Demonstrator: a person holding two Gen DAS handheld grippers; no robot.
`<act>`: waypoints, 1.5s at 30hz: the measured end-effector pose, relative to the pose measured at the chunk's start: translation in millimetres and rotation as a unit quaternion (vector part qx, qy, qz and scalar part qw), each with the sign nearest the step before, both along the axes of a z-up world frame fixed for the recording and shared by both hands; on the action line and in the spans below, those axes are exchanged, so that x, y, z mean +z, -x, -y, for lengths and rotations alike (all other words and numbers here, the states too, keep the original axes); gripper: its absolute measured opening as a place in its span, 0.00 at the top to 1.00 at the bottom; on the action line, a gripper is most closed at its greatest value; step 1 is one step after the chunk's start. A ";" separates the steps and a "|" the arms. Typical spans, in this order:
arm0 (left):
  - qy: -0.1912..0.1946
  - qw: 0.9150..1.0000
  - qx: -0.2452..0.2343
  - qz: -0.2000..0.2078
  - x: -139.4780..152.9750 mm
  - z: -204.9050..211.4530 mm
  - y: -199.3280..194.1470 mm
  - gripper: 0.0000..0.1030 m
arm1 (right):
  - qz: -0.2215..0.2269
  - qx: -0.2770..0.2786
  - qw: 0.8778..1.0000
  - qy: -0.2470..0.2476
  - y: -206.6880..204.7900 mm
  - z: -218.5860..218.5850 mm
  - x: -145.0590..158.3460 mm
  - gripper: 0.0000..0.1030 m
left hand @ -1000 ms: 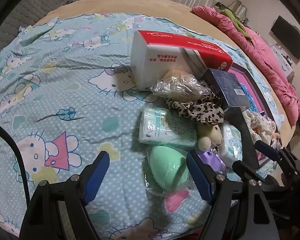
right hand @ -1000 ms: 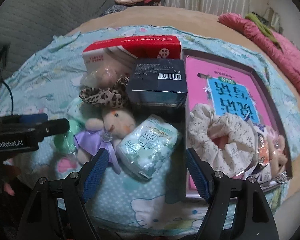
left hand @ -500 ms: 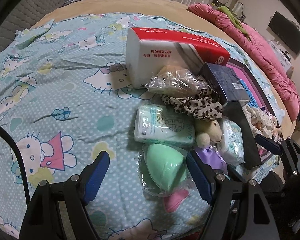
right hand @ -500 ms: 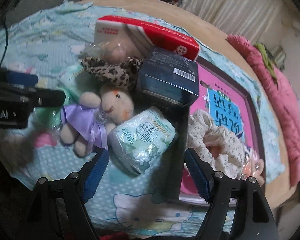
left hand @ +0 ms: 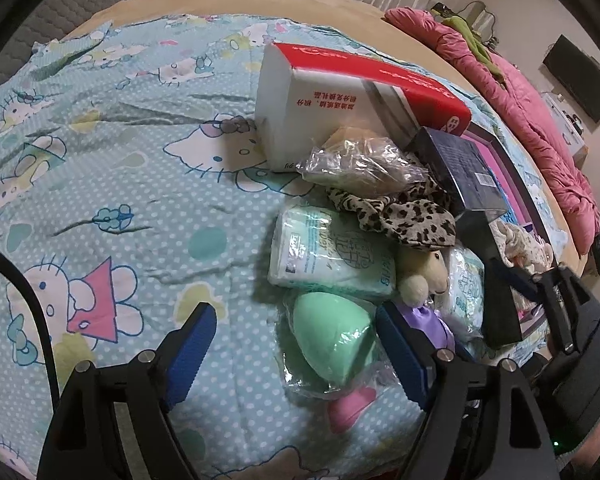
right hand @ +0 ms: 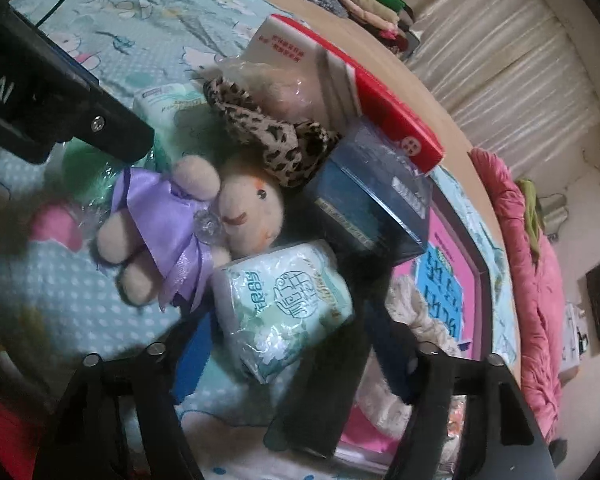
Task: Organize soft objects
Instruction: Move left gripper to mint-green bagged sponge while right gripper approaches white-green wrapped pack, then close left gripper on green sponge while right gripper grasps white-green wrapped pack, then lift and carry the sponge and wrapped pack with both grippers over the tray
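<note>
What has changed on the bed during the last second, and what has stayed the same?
The right gripper has moved forward and down, tilting, so the tissue pack now lies between its open fingers; nothing is gripped yet. The left gripper stays open, with the green egg beside its right finger. The doll, red box and other things have not moved.
</note>
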State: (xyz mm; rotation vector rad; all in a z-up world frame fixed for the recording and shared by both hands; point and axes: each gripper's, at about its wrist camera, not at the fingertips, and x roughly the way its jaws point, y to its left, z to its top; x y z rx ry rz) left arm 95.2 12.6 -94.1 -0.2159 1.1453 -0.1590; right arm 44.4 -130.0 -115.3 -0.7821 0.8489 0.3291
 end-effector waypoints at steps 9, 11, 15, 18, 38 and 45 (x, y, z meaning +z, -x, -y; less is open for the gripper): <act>0.022 1.000 0.011 -0.005 -7.3 -2.8 -1.7 0.20 | -0.028 -0.016 0.994 -0.105 -14.1 20.3 20.9 0.68; 0.023 1.000 0.006 0.000 -6.9 -1.4 -1.5 0.26 | -0.039 -0.032 0.988 -0.147 -20.3 32.7 29.2 0.70; 0.046 0.999 -0.011 0.002 -5.3 4.6 -2.7 0.52 | -0.060 -0.060 0.969 -0.233 -32.1 57.7 44.4 0.72; 0.041 0.999 -0.023 0.006 -2.9 10.7 -2.3 0.58 | -0.067 -0.069 0.959 -0.266 -29.1 62.3 50.4 0.73; 0.025 0.998 -0.002 0.058 46.4 -2.4 23.1 0.61 | -0.033 -0.060 0.935 -0.349 -5.8 73.7 91.4 0.73; -0.002 0.996 -0.016 0.083 70.4 15.7 28.5 0.61 | -0.022 -0.055 0.932 -0.357 -0.1 74.2 101.7 0.73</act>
